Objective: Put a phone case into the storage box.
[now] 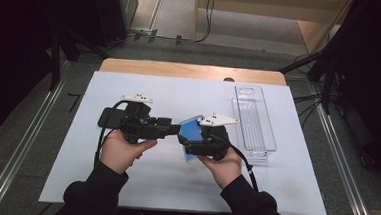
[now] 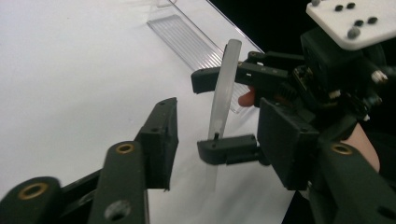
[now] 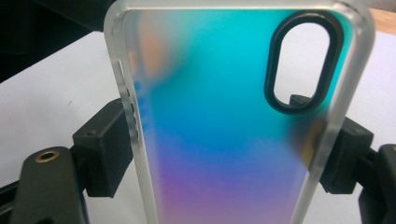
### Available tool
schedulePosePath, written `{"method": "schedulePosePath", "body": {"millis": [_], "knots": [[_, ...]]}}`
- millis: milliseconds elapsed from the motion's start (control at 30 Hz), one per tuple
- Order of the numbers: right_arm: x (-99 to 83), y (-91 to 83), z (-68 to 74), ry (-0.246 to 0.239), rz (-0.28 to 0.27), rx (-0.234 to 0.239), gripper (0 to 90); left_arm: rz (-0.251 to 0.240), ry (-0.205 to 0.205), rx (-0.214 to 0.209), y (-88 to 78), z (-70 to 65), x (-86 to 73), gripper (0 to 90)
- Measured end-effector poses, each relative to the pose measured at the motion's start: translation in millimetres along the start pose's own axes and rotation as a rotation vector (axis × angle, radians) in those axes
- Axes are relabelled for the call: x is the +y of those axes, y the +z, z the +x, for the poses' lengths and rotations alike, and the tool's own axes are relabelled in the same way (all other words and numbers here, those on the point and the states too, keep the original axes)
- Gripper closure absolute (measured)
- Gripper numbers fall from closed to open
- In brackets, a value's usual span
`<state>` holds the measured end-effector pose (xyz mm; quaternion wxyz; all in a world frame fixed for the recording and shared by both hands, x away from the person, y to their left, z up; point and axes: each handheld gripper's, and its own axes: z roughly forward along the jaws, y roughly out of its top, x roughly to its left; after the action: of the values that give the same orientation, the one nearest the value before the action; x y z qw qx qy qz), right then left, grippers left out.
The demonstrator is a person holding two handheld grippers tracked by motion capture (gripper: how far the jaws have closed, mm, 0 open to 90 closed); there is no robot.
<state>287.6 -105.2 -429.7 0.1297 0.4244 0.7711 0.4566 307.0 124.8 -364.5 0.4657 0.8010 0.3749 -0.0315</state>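
Item: translucent iridescent blue-violet phone case (image 3: 224,140) with frosted rim, clamped across its long edges by the right gripper (image 1: 204,138). Left gripper (image 1: 169,128): jaws parted, straddling the case's edge without pressing. Beyond the case: black flat phone (image 1: 109,116), clear ribbed plastic tray (image 1: 254,122), white tabletop (image 1: 174,181).

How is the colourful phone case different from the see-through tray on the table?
The phone case shimmers from teal to blue to purple, while the tray is clear with no colour. The phone case is held up off the table, gripped by its side edges in the right gripper; the tray lies flat on the white table, touched by nothing. The phone case looks shorter, the tray longer and narrower. Both look like plastic that lets light through.
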Motion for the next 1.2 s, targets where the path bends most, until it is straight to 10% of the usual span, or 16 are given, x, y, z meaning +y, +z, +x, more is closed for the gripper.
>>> {"method": "schedulePosePath", "body": {"millis": [1200], "knots": [[7.4,-23.3,-29.5,-0.021,0.011,0.069,17.3,0.121,0.181,-0.035,17.6,30.3,-69.4,31.9]]}}
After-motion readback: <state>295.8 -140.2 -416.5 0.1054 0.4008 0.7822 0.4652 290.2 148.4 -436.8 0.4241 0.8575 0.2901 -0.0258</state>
